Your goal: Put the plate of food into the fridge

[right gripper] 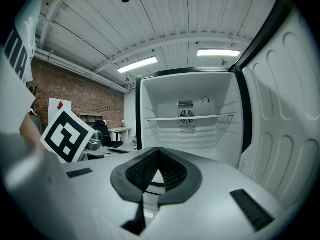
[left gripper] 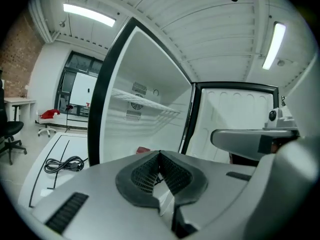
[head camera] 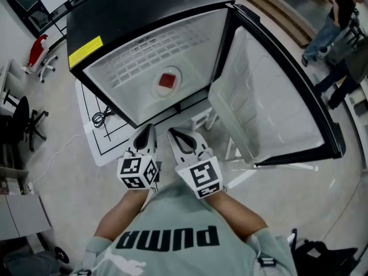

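Note:
The black fridge (head camera: 144, 16) stands open in front of me. On its floor sits a white plate (head camera: 156, 88) with a red piece of food (head camera: 167, 80); the food (left gripper: 143, 149) peeps over the left gripper's jaws in the left gripper view. Both grippers are held side by side close to my chest, outside the fridge and well short of the plate. My left gripper (head camera: 146, 129) is shut with nothing in it, its jaws meeting at the tip (left gripper: 160, 156). My right gripper (head camera: 176, 134) is shut and empty too (right gripper: 158, 154).
The fridge door (head camera: 276, 108) swings wide to the right. A wire shelf (right gripper: 190, 119) spans the upper interior. A black cable (head camera: 103, 118) lies on a white floor mat at the left, past it an office chair (head camera: 23, 119). People stand at the top right (head camera: 339, 22).

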Tool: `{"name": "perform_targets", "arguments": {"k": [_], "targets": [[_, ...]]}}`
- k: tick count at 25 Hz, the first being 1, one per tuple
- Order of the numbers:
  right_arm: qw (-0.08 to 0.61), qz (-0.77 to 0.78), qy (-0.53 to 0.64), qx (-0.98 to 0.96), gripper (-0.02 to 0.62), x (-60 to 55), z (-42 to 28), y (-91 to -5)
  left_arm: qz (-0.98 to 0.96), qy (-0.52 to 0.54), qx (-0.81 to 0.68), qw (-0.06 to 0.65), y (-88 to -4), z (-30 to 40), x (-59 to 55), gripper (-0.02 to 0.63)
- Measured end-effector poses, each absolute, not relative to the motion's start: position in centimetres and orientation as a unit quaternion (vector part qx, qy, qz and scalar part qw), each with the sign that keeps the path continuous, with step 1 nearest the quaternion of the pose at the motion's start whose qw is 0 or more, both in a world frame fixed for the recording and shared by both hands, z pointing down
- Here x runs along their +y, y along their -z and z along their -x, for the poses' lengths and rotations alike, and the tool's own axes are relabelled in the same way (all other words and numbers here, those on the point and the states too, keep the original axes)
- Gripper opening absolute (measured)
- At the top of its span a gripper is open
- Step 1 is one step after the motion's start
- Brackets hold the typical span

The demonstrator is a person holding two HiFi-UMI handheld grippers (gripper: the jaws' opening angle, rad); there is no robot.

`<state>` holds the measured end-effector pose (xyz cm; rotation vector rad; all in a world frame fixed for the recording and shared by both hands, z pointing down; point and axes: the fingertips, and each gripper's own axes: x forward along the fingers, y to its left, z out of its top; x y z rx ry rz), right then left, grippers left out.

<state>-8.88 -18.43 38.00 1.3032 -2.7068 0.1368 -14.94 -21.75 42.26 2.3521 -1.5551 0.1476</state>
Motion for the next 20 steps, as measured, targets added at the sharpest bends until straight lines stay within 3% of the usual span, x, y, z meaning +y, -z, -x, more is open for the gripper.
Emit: {"name": "perform_targets", "arguments": {"k": [20], "targets": [[0.097,-0.417,-0.025,-0.903,0.005,-13.0,11.6,-36.4,-0.831,-0.011,-0.537,0.144,-38.9,18.4,-13.1,0.005]]}}
